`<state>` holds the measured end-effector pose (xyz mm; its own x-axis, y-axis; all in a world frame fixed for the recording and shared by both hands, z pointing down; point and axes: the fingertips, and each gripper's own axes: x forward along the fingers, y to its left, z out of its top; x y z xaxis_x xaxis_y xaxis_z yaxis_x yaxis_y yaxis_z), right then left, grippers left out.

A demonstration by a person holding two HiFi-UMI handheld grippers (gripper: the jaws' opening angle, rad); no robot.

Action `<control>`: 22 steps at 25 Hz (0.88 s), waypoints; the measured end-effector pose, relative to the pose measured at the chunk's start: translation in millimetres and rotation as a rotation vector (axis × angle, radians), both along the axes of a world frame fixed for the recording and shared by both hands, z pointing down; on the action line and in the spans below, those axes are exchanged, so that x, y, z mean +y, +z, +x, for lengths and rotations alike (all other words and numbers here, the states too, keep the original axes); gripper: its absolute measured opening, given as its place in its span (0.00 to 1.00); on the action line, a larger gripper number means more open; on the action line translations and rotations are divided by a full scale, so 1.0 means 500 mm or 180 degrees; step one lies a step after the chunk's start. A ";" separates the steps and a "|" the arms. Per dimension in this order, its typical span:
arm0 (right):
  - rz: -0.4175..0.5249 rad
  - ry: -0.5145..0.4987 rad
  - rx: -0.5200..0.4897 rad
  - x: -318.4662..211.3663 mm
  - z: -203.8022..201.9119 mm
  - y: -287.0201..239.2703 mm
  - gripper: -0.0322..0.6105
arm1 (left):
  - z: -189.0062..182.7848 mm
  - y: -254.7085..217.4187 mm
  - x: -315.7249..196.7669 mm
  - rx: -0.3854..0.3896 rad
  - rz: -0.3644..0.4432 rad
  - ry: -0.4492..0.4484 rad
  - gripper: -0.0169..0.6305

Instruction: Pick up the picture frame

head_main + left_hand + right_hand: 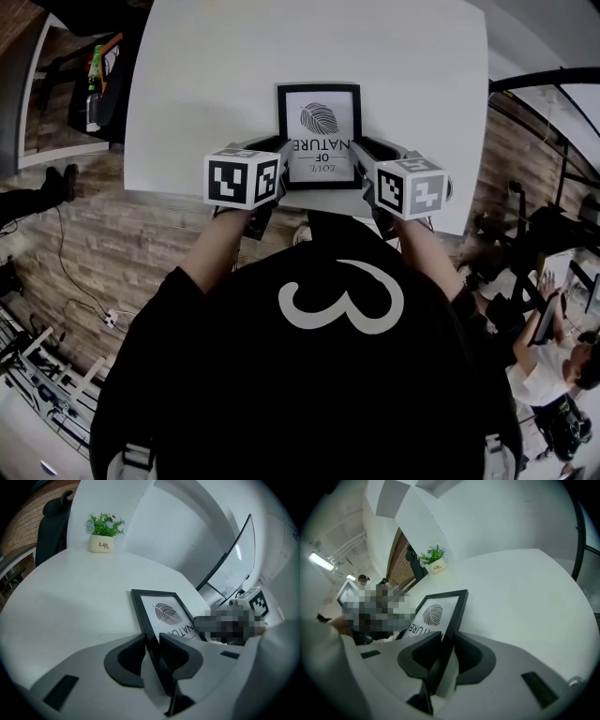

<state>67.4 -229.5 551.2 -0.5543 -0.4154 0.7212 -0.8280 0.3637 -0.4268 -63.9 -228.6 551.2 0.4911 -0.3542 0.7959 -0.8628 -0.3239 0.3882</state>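
The picture frame is seen at the centre of the head view, over the near edge of the white table; its black border is gripped on both sides; the left gripper is clamped on the frame's left edge, the bar being pinched between its two dark pads; the right gripper is clenched likewise on the right edge. Under a leaf drawing the words "LOVE OF NATURE" can be read on the print, upside down in the head view. It cannot be told whether the frame's far edge touches the table.

A small white pot marked "Life", with green sprigs and small blue flowers, is seen at the upper left of the left gripper view, near the table's far edge and well apart from the frame; a dark chair stands just behind it. A large white "3" is printed on the wearer's black shirt.

The tabletop is plain and bare around the frame on the left, right and far sides; a brick-patterned floor is seen at the left of the head view, with cables lying on it; a seated person appears at the lower right.
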 end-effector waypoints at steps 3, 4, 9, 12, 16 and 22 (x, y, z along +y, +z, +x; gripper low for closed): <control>-0.0007 0.0013 0.0003 0.001 0.000 -0.001 0.21 | 0.000 0.000 0.001 0.0014 -0.0007 -0.0005 0.19; -0.0003 0.0014 0.0004 0.001 0.000 -0.002 0.21 | -0.001 -0.002 0.001 0.0020 -0.0006 -0.0010 0.19; 0.0031 0.0010 0.0030 0.002 0.000 -0.007 0.21 | -0.002 -0.006 0.000 0.0044 -0.0002 -0.0013 0.19; 0.0047 0.0002 0.0034 0.003 -0.002 -0.008 0.21 | -0.003 -0.009 0.001 0.0049 0.0005 -0.0006 0.19; 0.0078 0.0014 0.0000 0.004 -0.003 -0.017 0.21 | -0.004 -0.020 0.001 0.0045 0.0049 0.0006 0.19; 0.0177 -0.0005 -0.0034 0.025 -0.005 -0.040 0.21 | -0.006 -0.043 0.026 0.0038 0.0125 0.0005 0.19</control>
<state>65.2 -217.0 531.0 -0.5625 -0.4538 0.6911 -0.8229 0.3885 -0.4147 -66.9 -215.4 529.9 0.5012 -0.3843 0.7753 -0.8575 -0.3406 0.3855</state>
